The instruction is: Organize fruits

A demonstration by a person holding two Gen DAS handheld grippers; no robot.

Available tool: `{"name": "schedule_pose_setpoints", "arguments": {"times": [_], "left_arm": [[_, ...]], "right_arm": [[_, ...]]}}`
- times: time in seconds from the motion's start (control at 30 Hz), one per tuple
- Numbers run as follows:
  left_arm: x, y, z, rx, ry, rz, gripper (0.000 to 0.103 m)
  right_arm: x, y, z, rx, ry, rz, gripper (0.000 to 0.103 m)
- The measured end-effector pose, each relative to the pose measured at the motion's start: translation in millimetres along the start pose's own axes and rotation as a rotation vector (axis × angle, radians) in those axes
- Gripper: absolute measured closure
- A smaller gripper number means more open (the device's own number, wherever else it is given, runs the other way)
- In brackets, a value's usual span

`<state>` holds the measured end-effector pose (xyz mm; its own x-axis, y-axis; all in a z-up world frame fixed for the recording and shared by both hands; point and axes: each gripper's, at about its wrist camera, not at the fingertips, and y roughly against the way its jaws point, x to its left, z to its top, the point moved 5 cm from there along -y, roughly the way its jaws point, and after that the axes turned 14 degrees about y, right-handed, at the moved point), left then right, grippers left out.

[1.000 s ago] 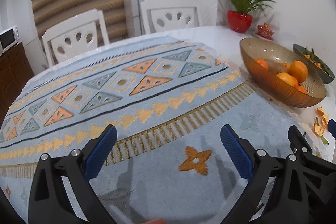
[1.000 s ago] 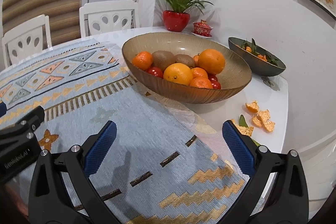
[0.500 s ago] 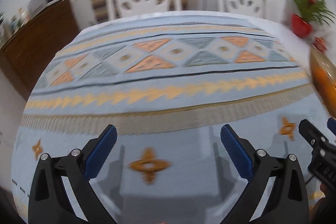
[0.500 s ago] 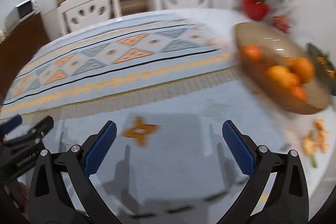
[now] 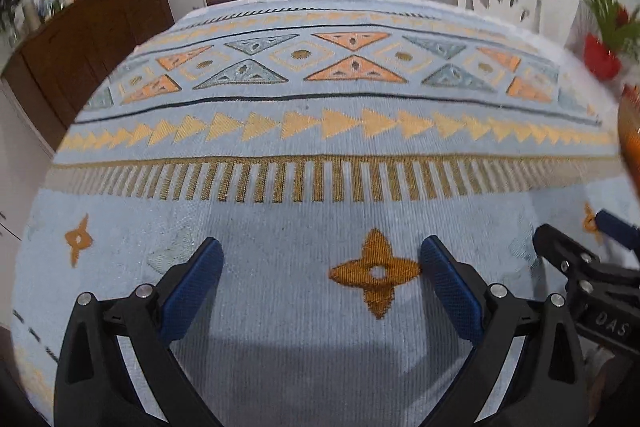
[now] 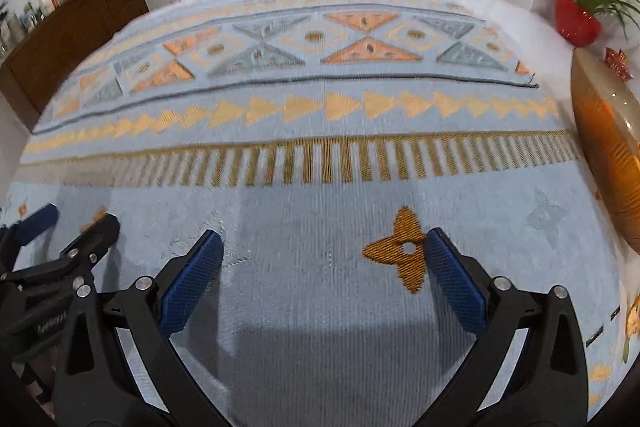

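Now our left gripper [image 5: 320, 269] and right gripper [image 6: 322, 263] both gape wide, empty, over the patterned blue cloth [image 6: 320, 167]; the ribbed amber glass fruit bowl [image 6: 608, 147] lies off right, nearer our right gripper.

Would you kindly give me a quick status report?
Left gripper and right gripper open, empty. Fruit bowl far right, untouched. Only tablecloth ahead.

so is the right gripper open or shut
Open: in its own view the right gripper has its jaws spread wide apart, with only bare tablecloth between them.
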<state>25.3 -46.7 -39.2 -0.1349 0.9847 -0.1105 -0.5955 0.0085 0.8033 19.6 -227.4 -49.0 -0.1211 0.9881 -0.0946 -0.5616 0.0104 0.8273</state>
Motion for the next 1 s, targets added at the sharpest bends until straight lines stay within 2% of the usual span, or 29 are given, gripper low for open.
{"name": "schedule_pose_setpoints", "arguments": {"times": [0.7, 1.0], "left_arm": [[2.8, -3.3, 0.1, 0.010, 0.030, -0.032, 0.005], [3.8, -4.2, 0.3, 0.007, 0.031, -0.035, 0.005]], "right_arm": [[2.4, -1.6, -0.8, -0.030, -0.062, -0.084, 0.003], [1.9, -2.2, -0.8, -0.031, -0.065, -0.080, 0.003]]}}
